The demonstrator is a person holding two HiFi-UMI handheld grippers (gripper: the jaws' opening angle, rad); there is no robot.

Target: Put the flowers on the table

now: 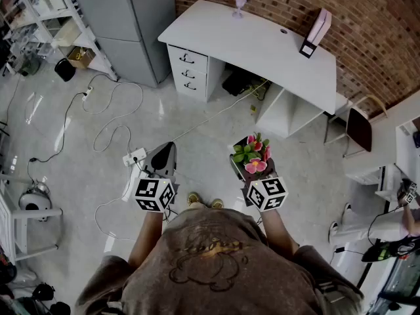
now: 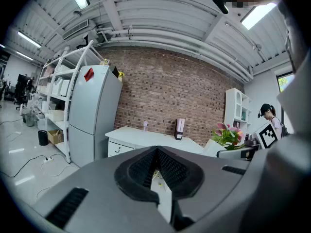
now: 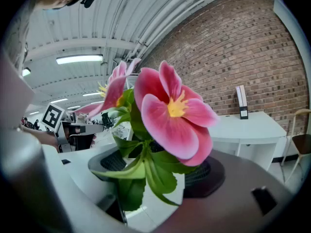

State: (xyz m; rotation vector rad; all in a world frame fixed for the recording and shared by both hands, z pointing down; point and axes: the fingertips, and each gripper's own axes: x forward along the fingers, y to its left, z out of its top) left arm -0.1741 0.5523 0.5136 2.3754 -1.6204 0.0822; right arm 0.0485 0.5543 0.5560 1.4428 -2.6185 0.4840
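A small pot of pink flowers [image 1: 252,155] with green leaves sits between the jaws of my right gripper [image 1: 249,168], which is shut on it and held over the floor. In the right gripper view the blossoms [image 3: 167,111] fill the middle, and the right gripper [image 3: 160,166] has its pads on either side of the pot. My left gripper [image 1: 164,155] is level with it on the left, shut and empty. In the left gripper view its fingertips [image 2: 156,150] meet, and the flowers [image 2: 227,134] show at the right. The white table [image 1: 262,48] stands ahead against the brick wall.
A pink file holder [image 1: 317,30] and a small pink ornament [image 1: 240,5] stand on the table. To the left are a grey fridge [image 1: 125,25] and shelves [image 1: 46,12]. Cables and a power strip [image 1: 134,156] cross the floor. A chair [image 1: 359,126] is at the right.
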